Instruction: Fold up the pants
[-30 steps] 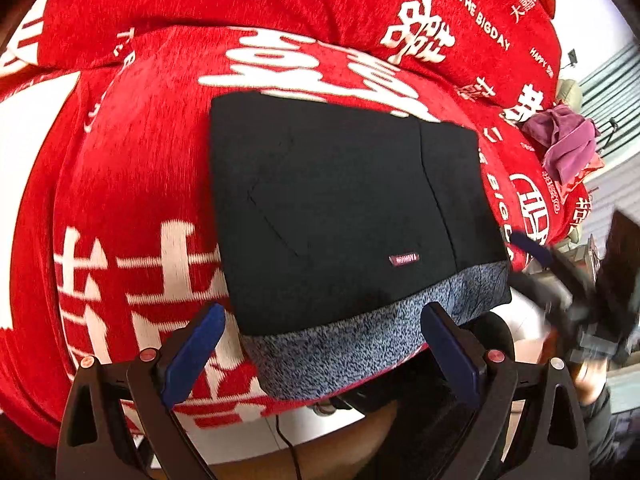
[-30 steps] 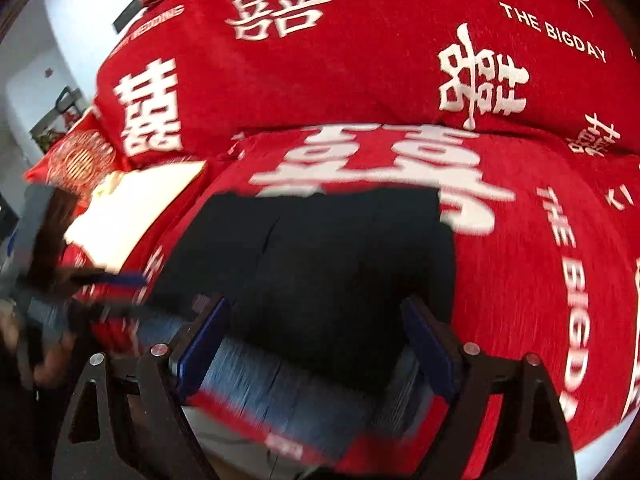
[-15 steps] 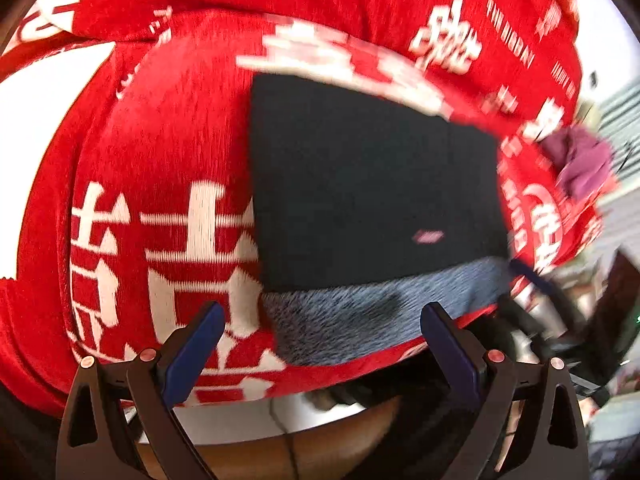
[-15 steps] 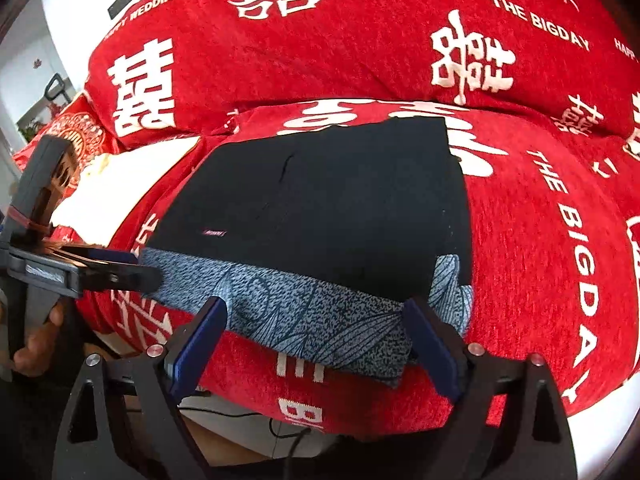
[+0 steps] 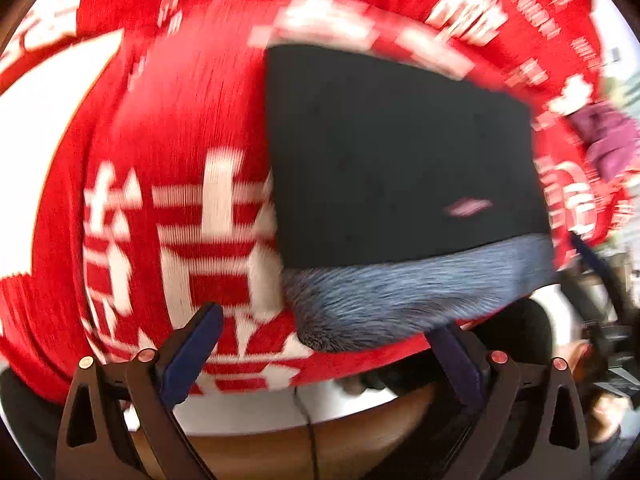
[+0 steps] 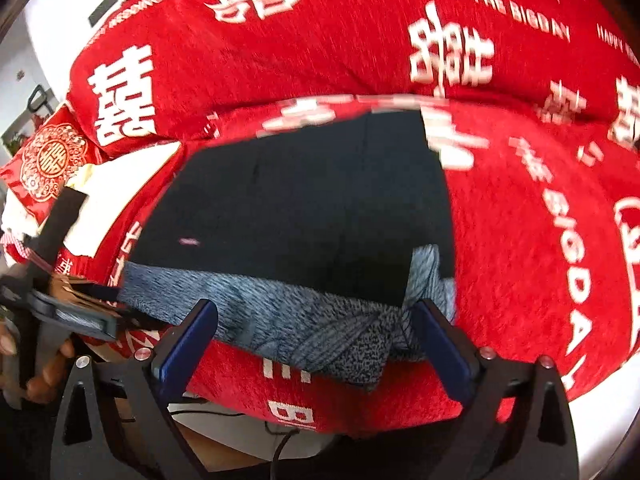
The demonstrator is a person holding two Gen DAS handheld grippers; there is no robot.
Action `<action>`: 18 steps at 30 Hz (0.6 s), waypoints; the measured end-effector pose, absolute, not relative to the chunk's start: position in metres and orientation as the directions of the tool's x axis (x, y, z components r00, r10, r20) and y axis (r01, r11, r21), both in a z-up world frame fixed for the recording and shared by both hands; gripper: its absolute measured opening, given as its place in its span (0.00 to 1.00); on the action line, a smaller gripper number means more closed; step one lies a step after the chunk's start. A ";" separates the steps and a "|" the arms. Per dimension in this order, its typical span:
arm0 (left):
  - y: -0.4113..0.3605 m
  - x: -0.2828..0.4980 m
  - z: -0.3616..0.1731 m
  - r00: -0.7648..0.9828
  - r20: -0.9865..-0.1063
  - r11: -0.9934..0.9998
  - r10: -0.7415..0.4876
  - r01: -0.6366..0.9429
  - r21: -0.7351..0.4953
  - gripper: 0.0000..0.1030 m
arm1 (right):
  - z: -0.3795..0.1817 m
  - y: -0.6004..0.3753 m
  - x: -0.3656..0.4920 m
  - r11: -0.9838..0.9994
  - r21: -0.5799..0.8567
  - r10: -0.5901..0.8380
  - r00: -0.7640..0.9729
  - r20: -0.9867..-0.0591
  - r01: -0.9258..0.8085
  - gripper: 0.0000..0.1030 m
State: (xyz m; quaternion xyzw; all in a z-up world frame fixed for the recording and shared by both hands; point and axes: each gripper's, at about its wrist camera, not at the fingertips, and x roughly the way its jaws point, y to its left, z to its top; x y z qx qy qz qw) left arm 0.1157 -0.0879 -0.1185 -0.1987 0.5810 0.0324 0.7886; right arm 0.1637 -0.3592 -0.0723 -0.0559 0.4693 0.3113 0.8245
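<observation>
The pants [image 5: 400, 160] lie as a compact black rectangle on the red printed blanket [image 5: 192, 128] covering the seat, with the grey speckled waistband [image 5: 416, 288] along the edge nearest the person. Compared with the views of a second ago, the left wrist camera has shifted sideways, so the garment now sits further right in its view, while the folded shape and its small label are unchanged on the blanket. The left gripper [image 5: 324, 352] hangs above the near edge with its jaws spread wide and nothing between them. The right gripper [image 6: 316, 340] is opening its jaws, which already stand wide; the waistband's rumpled right corner [image 6: 424, 280] lies behind and between the blue pads, but no pad is seen pressing on cloth. In the right wrist view the left gripper appears at the far left, held in the person's hand [image 6: 36, 372], close to the waistband's left end. The garment's shift toward the right gripper over the last second suggests an approach, not a retreat. In the inspector's judgement the fold is largely done, and the remaining fault is the bunched, twisted waistband at the right corner. Both views are blurred, so contact at that corner cannot be confirmed. A purple cloth [image 5: 608, 140] lies well apart at the blanket's right side.
</observation>
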 end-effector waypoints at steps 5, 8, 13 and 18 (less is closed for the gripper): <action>-0.059 0.111 -0.103 0.425 -0.875 0.861 -0.230 -0.330 -0.387 0.98 | -0.055 -0.345 0.154 0.752 0.156 0.491 0.386 -0.781 -0.641 0.96; -0.044 0.110 -0.115 0.392 -0.894 0.836 -0.217 -0.398 -0.377 0.98 | -0.066 -0.342 0.162 0.755 0.176 0.482 0.352 -0.802 -0.632 0.96; -0.041 0.123 -0.152 0.282 -0.942 0.821 -0.181 -0.484 -0.303 1.00 | -0.087 -0.349 0.178 0.777 0.251 0.489 0.303 -0.818 -0.577 0.98; -0.050 0.124 -0.150 0.276 -0.949 0.848 -0.150 -0.458 -0.267 1.00 | -0.092 -0.348 0.179 0.790 0.215 0.452 0.308 -0.837 -0.574 0.99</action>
